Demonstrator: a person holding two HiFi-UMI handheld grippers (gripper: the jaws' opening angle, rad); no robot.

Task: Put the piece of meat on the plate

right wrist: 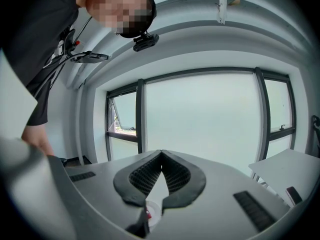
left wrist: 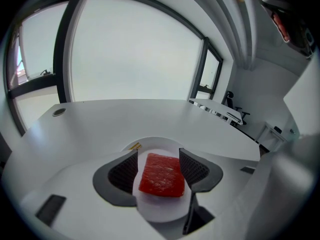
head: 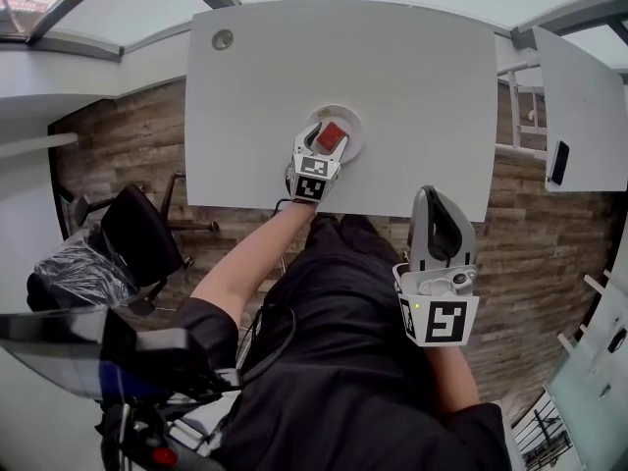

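The red slab of meat (head: 331, 135) (left wrist: 161, 175) lies flat on a small round white plate (head: 351, 124) (left wrist: 160, 211) near the front edge of the white table (head: 392, 67). My left gripper (head: 327, 137) (left wrist: 158, 151) reaches down over the plate, open, one jaw on each side of the meat with a narrow gap at both pads. My right gripper (head: 439, 199) (right wrist: 161, 153) hangs off the table in front of the person's lap, pointing nearly level at the windows. Its tips touch and nothing sits between them.
A round cable grommet (head: 223, 39) (left wrist: 59, 112) marks the table's far left corner. A black office chair (head: 137, 229) stands on the floor at the left. A second white table at the right carries a dark phone (head: 558, 162).
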